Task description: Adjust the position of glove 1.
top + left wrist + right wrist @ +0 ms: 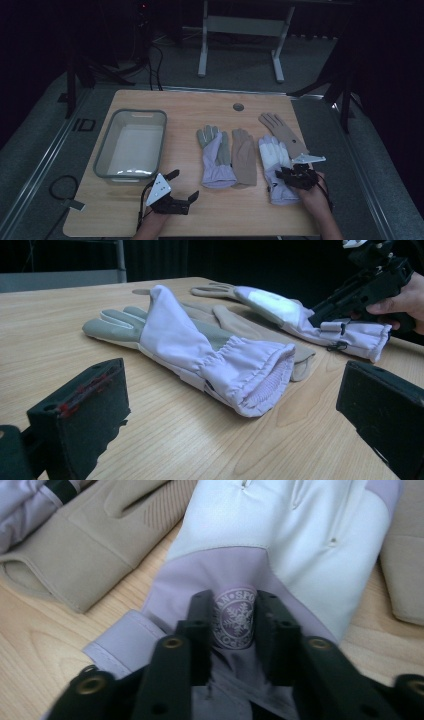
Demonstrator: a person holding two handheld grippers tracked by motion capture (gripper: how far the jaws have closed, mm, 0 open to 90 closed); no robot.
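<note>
Down at the near right of the bench (210, 102), the right hand-held gripper (233, 625) pinches the cuff fabric of the lilac-and-white glove (295, 540), jaws pressed on its round snowflake badge (234, 619). It looks like the pick-up step; next would be a clean lift, probably toward the clear bin (131, 142) far left. The left hand-held gripper (182, 185) waits spread and empty, near the lilac-and-grey glove (200, 352), with tan gloves (244, 155) between.
</note>
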